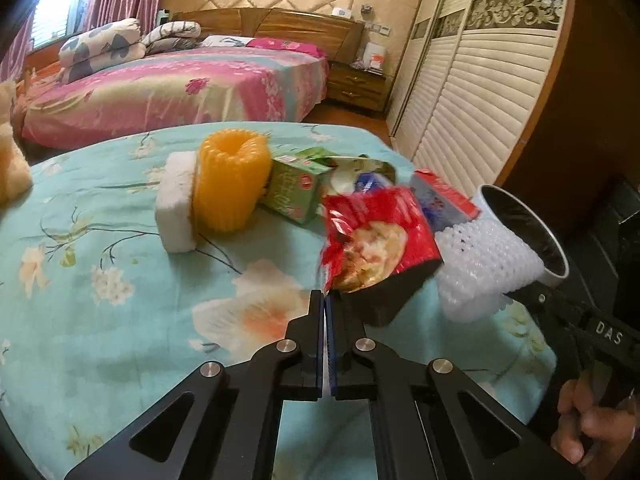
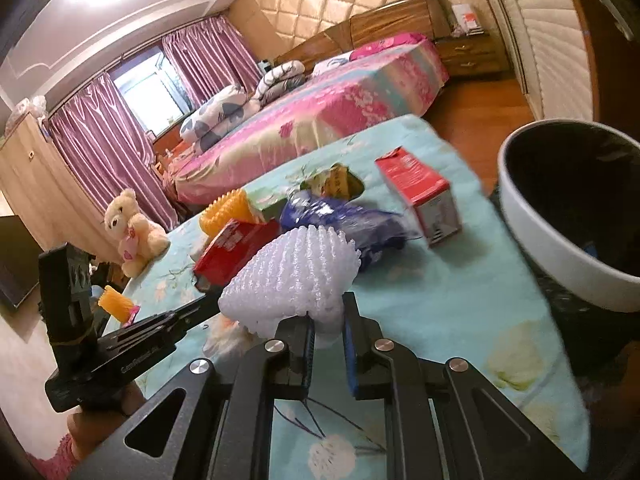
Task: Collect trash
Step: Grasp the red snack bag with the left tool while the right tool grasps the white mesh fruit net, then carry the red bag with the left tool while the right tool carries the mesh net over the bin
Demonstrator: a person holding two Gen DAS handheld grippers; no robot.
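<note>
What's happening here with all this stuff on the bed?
A person is collecting trash with two hand-held grippers. The left gripper is shut on a red crinkly snack wrapper, the right gripper on a white foam fruit net. A round white bin waits alongside; cartons remain on the turquoise floral sheet.

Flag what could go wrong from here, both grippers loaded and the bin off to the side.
1. The left gripper pinches only a bottom corner of the red snack bag; the rest sticks up unsupported, so it could slip or tear free.
2. The right gripper holds the white foam net by one edge; soft foam may pull out.
3. Both loads sit close together near the white bin, so they might snag each other going in.
</note>
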